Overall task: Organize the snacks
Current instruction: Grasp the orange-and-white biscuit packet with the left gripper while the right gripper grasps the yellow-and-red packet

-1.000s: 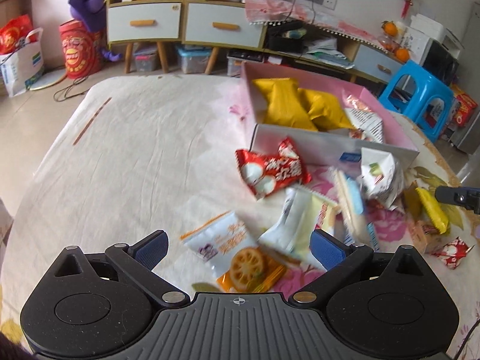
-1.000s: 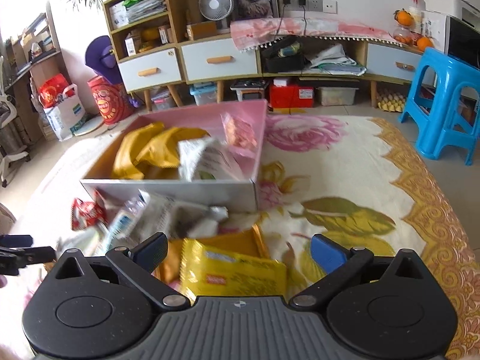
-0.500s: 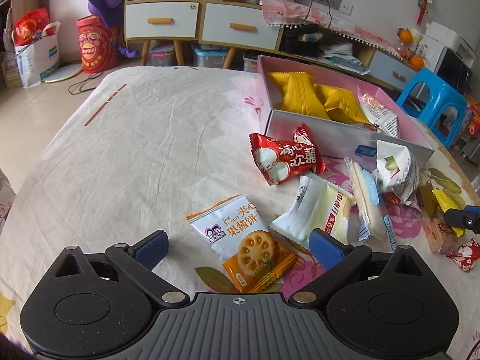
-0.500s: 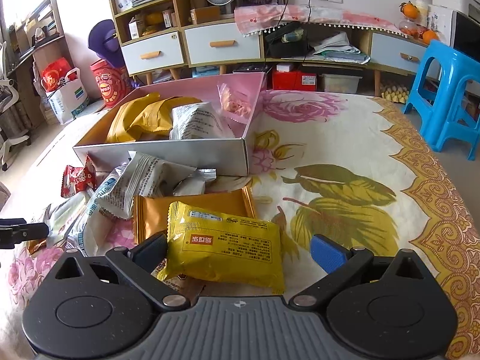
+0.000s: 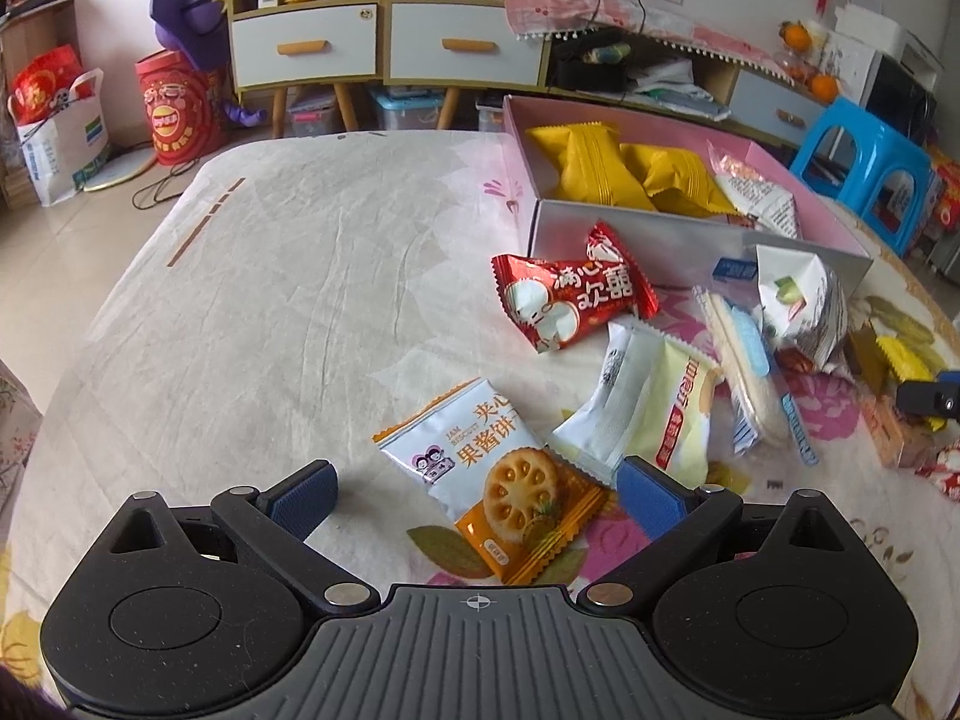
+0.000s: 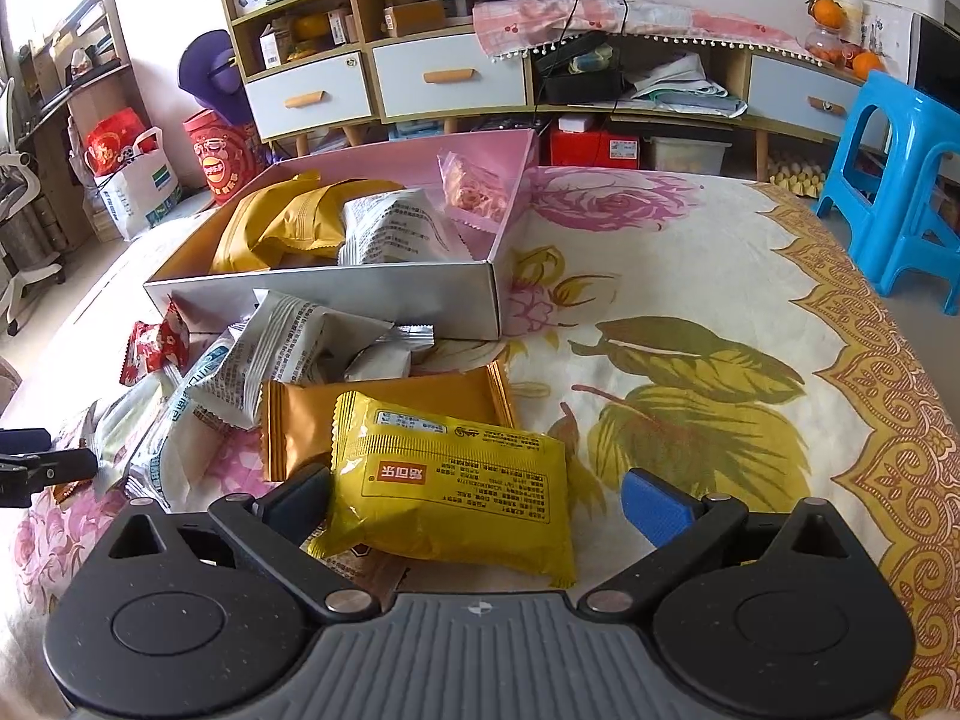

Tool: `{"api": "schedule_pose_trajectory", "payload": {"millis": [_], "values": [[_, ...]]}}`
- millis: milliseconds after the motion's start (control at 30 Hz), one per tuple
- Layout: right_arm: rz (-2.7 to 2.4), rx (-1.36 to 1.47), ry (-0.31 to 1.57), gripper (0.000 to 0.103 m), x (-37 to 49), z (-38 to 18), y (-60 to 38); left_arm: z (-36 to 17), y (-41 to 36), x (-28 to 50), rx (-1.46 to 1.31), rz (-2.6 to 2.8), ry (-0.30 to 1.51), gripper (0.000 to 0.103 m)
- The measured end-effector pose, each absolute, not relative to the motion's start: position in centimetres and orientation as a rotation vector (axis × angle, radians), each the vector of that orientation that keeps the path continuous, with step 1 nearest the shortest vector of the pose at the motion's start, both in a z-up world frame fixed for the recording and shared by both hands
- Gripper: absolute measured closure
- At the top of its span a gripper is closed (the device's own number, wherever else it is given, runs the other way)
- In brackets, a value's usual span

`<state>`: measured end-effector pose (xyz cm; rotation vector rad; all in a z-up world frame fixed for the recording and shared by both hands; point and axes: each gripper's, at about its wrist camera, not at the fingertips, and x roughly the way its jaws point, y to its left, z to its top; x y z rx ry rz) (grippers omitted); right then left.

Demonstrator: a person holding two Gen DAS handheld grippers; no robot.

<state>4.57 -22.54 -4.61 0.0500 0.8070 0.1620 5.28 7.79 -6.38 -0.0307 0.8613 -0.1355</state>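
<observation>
A pink-lined box [image 5: 672,240] [image 6: 324,294] on the bed holds yellow packets [image 5: 594,165] and a grey-white packet [image 6: 396,228]. Loose snacks lie in front of it. My left gripper [image 5: 474,489] is open, its jaws on either side of a white and orange jam biscuit packet [image 5: 492,468]. A red packet [image 5: 570,297] and a cream packet [image 5: 654,408] lie beyond. My right gripper [image 6: 477,501] is open around a yellow packet [image 6: 456,480] that lies on an orange-brown packet [image 6: 384,414].
A grey-white packet [image 6: 282,354] and a long blue-edged packet [image 5: 744,372] lie by the box front. A blue stool [image 6: 900,180] stands right of the bed. Cabinets [image 6: 384,84] and a red bucket [image 5: 177,114] stand behind.
Both grippers moved closer to the bed. The biscuit packet and the yellow packet now lie between their jaws. Both grippers stayed open.
</observation>
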Motion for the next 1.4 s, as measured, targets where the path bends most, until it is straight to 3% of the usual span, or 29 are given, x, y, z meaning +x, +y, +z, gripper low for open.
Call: {"api": "schedule_pose_trajectory", "payload": {"millis": [800, 1033, 1233, 1400], "values": [[0.152, 0.048, 0.813, 0.009, 4.6, -4.3, -22.1, -5.7, 10.5, 5.9, -0.095, -0.05, 0.874, 0.007], [0.158, 0.112, 0.835, 0.016, 5.3, -4.6, -22.4, -6.3, 9.5, 6.8, -0.074, 0.012, 0.866, 0.009], [0.186, 0.184, 0.851, 0.03, 5.3, -4.6, -23.0, -6.2, 9.3, 6.6, -0.037, 0.067, 0.833, 0.032], [0.191, 0.194, 0.859, 0.036, 5.4, -4.4, -22.9, -5.8, 9.3, 6.6, -0.042, 0.077, 0.823, 0.064]]}}
